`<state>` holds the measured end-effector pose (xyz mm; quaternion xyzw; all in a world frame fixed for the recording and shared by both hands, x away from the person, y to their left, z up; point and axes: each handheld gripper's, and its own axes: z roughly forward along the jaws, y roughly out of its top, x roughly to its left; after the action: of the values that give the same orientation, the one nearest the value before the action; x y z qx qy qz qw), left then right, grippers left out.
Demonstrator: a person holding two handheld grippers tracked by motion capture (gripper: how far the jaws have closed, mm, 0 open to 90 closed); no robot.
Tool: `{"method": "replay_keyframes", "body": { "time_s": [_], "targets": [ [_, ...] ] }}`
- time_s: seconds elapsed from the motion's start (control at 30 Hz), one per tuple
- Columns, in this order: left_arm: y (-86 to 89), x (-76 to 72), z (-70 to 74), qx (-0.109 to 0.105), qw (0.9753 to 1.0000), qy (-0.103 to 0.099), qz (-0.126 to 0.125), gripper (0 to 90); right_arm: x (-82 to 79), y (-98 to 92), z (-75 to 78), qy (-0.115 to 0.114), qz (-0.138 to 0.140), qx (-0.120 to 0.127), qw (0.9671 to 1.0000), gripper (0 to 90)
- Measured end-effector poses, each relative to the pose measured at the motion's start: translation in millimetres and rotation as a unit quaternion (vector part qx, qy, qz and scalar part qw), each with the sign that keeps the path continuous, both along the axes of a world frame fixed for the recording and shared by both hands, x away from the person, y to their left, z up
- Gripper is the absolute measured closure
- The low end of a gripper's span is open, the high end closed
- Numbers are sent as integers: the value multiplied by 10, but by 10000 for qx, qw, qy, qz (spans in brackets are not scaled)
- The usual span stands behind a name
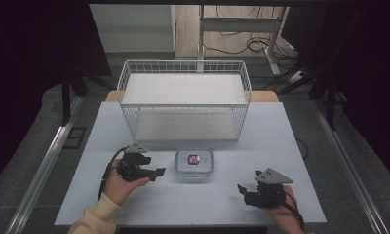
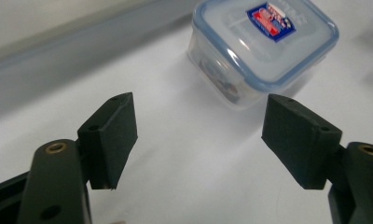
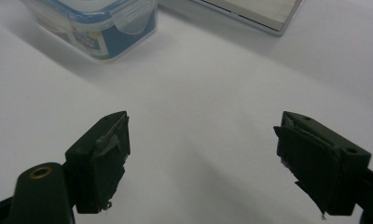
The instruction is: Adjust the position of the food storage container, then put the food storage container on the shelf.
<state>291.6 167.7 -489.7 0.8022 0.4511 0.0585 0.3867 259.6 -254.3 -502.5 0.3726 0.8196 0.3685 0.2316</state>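
a clear box (image 1: 194, 163) with a blue-rimmed lid sits on the table (image 1: 281, 146) just in front of the wire basket (image 1: 183, 100). left gripper (image 1: 156, 172) beside the box and right gripper (image 1: 242, 189) farther off both gape, holding nothing.

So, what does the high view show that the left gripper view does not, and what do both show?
High view alone: the white wire basket behind the box, the right hand-held gripper, and the person's hands. Left gripper view alone: the open black pads of the left hand-held gripper up close, with nothing between them. Both: the clear lidded box with its red and blue label, standing on the white table.
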Motion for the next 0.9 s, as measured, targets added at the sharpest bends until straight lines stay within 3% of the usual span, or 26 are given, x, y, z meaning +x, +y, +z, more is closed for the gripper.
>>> {"method": "replay_keyframes", "body": {
  "time_s": [0.23,0.47,0.63,0.67,0.73,0.87,0.9],
  "targets": [
    [29,14,24,-131,9998,31,175,199,9,4,30,21,-21,179,9998,149],
    [58,48,16,-315,9991,180,213,159,64,42,96,383,-7,560,9977,101],
    [62,50,39,-404,9988,161,205,150,125,157,177,688,240,878,9935,91],
    [59,56,38,-426,9987,172,227,144,168,193,200,796,277,1025,9912,91],
    [56,78,32,-508,9982,226,240,140,192,212,210,859,276,1105,9898,91],
    [23,120,44,-587,9975,268,274,120,311,289,238,1104,249,1373,9840,131],
    [14,127,58,-605,9975,262,271,120,311,289,238,1104,249,1373,9840,131]
  ]
}}
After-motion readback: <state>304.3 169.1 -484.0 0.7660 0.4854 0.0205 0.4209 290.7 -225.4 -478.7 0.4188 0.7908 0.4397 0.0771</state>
